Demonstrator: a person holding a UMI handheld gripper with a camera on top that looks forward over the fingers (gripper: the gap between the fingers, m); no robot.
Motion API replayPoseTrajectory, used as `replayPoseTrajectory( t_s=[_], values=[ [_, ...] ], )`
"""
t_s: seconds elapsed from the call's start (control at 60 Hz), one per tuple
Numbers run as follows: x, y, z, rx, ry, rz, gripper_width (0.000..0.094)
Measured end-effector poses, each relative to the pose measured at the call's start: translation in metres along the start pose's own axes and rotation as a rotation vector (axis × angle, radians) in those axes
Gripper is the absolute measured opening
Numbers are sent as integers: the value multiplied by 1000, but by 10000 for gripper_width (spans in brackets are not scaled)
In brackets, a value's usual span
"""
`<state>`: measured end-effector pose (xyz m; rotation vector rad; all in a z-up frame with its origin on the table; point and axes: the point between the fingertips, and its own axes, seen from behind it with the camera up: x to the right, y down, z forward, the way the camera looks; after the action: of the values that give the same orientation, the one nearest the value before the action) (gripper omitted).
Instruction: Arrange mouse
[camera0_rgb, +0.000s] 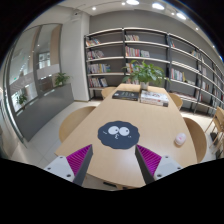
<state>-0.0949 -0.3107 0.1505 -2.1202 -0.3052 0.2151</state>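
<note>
On the long pale wooden table (140, 125) lie one dark round mouse mat printed with a cartoon face (119, 133), one small white computer mouse (180, 139), and, at the far end, one dark flat object (126, 96) beside one white box-like object (154, 98); what those two are cannot be told. One leafy green potted plant (146, 72) stands behind them.

The mouse rests on the bare wood near the table's right edge, well apart from the mat and off to the right of the fingers, beyond their tips. It is too small to tell which way its nose points or how its long axis runs.

The hand-held two-finger gripper (114, 158) hovers over the near end of the table, released, with a wide gap between its two pink pads (81, 157). Nothing sits between the fingers; the round mat lies just ahead of them, roughly centred on the gap.

Four light wooden chairs can be made out about the table, one of them (74, 120) at its left side. Tall dark bookshelves (130, 55) with rows of books line the back wall, and a second plant (61, 78) stands by the windows (30, 65) at left.
</note>
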Motion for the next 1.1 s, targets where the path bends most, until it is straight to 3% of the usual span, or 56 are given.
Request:
replayPoseTrajectory(
  t_s=[0.033, 0.083, 0.217, 0.517, 0.933, 1.1],
  values=[
    [1, -15, -12, -33, 26, 17, 866],
    [40, 33, 9, -43, 60, 35, 865],
    [108, 75, 21, -108, 158, 106, 865],
    [269, 107, 39, -213, 350, 194, 850],
    [351, 76, 152, -251, 327, 224, 837],
    [358, 59, 182, -254, 292, 197, 655]
  ],
)
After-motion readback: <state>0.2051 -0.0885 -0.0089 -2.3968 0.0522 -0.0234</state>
